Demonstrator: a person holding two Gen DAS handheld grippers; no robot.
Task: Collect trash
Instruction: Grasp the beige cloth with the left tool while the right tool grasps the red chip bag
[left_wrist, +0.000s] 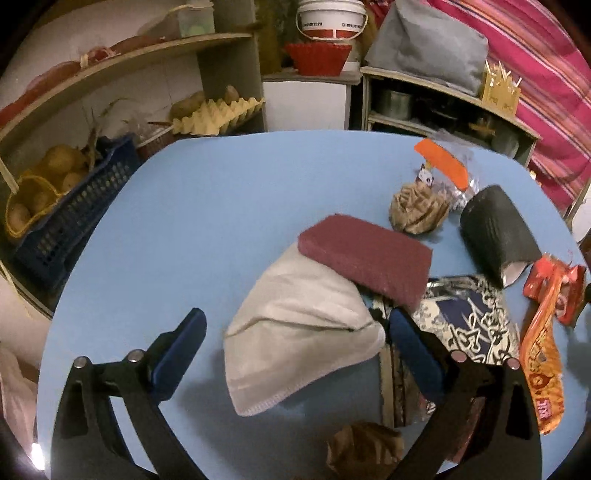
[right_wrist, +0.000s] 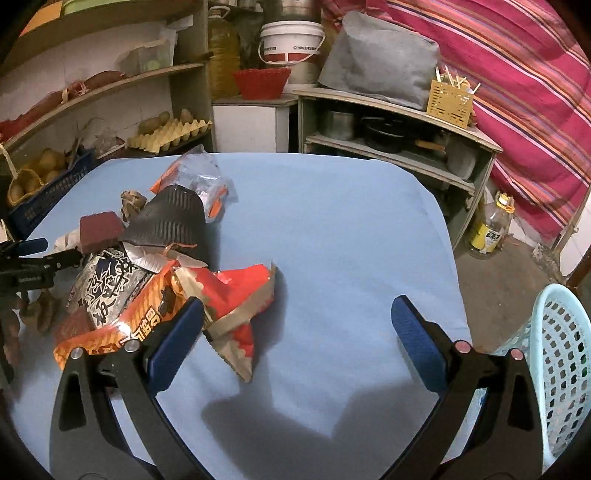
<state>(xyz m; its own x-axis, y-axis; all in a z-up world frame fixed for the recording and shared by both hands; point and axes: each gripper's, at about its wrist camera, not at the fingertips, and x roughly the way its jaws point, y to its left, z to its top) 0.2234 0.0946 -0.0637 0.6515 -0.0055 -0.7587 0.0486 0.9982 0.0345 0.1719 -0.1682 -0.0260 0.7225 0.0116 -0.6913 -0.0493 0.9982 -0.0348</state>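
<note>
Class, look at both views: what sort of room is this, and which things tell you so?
Probably a home kitchen or pantry corner. Shelves hold an egg tray, a crate of potatoes and cooking pots, with a bottle of cooking oil behind the blue table.

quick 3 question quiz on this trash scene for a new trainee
1. True or false: the maroon sponge lies partly on the beige cloth.
2. Which item is nearest the right tool? A black cup, B red wrapper, C brown paper ball.
3. Fill in: the light blue ____ stands off the blue table, on the right tool's side.

Key: 1 true; 2 B; 3 basket.
</note>
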